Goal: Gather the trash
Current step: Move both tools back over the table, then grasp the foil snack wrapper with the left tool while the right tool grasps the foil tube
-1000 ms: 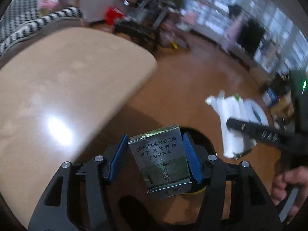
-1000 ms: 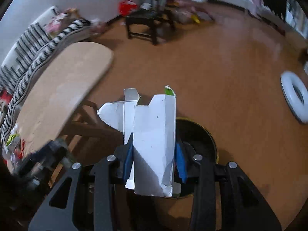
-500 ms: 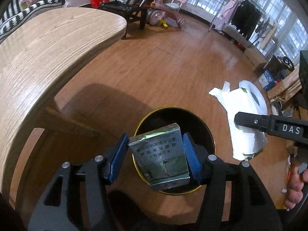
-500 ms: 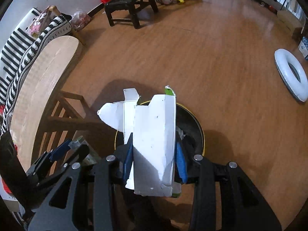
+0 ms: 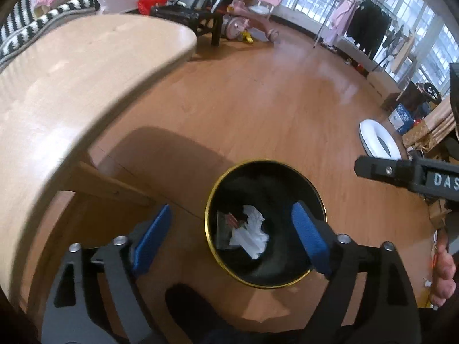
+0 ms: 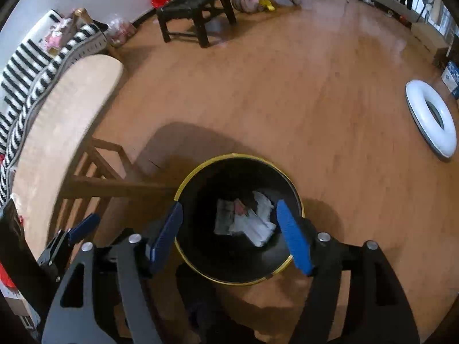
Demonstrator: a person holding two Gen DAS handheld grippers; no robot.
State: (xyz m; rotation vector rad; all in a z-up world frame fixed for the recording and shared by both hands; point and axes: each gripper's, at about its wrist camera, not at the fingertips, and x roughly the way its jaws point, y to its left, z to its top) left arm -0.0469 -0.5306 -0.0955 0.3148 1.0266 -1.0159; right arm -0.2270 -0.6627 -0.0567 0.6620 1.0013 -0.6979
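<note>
Bin on the floor holds white paper and a half-hidden pack. Left claw and right claw are opening, empty.

Right gripper cut off at frame edge.

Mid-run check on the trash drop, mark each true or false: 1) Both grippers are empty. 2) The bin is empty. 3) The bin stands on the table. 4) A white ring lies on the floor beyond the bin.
1) True: nothing sits between the blue pads of the left gripper or the right gripper; both sets of jaws are opening.
2) False: the black bin holds crumpled white paper and a flat pack.
3) False: it stands on the wooden floor, beside the table.
4) True: the white ring lies there.
</note>
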